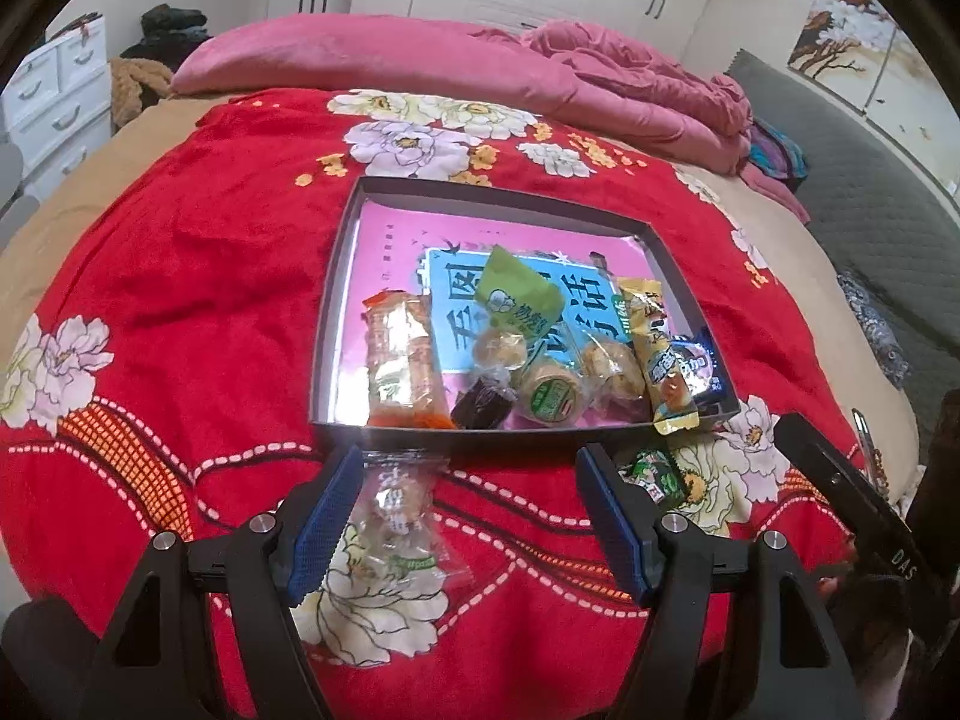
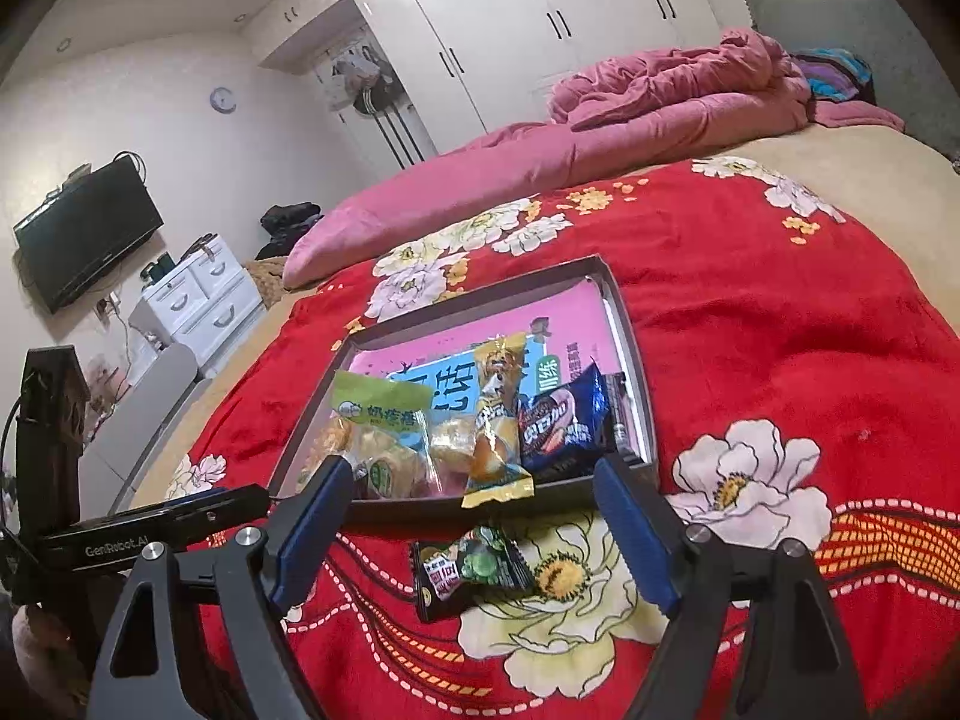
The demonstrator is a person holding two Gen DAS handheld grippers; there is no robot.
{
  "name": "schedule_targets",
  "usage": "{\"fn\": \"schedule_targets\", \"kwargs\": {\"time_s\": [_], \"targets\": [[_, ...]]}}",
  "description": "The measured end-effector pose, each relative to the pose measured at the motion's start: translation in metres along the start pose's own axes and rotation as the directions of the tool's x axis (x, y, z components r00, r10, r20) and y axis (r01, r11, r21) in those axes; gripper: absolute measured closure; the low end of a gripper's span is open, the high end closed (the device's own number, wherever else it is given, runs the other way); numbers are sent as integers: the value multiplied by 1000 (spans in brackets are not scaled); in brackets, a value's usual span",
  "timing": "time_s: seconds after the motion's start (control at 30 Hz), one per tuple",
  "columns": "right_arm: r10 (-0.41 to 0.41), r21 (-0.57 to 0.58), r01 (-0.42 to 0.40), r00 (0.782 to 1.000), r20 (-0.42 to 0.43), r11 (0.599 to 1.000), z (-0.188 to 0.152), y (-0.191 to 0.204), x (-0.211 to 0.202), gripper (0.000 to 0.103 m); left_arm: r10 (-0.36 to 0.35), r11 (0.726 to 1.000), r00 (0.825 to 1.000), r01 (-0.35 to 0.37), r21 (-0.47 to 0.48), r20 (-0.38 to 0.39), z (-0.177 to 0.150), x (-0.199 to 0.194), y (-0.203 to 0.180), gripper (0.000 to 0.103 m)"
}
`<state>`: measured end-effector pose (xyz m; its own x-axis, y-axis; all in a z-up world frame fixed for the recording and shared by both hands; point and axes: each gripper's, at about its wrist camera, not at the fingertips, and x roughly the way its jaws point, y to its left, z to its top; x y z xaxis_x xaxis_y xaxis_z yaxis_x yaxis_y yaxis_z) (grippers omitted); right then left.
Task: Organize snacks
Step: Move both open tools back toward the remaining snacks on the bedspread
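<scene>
Most of the snacks already sit heaped in the near end of the shallow box (image 1: pixel 672 258), which lies on the red flowered blanket (image 1: pixel 198 276) of the bed so that both hands can reach it. Two packets are not yet in. The clear packet (image 1: pixel 399 519) lies on the blanket just outside the box's near wall, and the left claw (image 1: pixel 474 516) is spread over that patch with nothing pinched; the packet rests against its left pad, at about 9 o'clock from the claw's middle. The dark green packet (image 2: pixel 471 567) lies at about 3 o'clock from the clear one (likewise just short of the wall), and the right claw (image 2: pixel 474 531) is spread wide around it without touching, probably lined up to close on it and lift it over the wall.
</scene>
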<state>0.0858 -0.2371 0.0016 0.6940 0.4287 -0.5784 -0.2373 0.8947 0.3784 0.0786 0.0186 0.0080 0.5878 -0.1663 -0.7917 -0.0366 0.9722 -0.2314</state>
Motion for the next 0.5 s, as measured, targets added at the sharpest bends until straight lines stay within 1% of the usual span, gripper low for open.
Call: {"fn": "schedule_targets", "kwargs": {"time_s": [0.17, 0.37, 0.5], "targets": [[-7, -4, 7, 1000, -20, 1000, -4, 2, 2, 20, 13, 1000, 1000, -13, -13, -7, -8, -2, 9, 28], [-15, -26, 14, 998, -64, 1000, -12, 7, 6, 20, 26, 999, 1000, -27, -35, -11, -17, -4, 23, 28], [-17, -9, 16, 995, -95, 1000, -18, 5, 9, 20, 34, 998, 999, -35, -45, -26, -25, -4, 32, 28]]}}
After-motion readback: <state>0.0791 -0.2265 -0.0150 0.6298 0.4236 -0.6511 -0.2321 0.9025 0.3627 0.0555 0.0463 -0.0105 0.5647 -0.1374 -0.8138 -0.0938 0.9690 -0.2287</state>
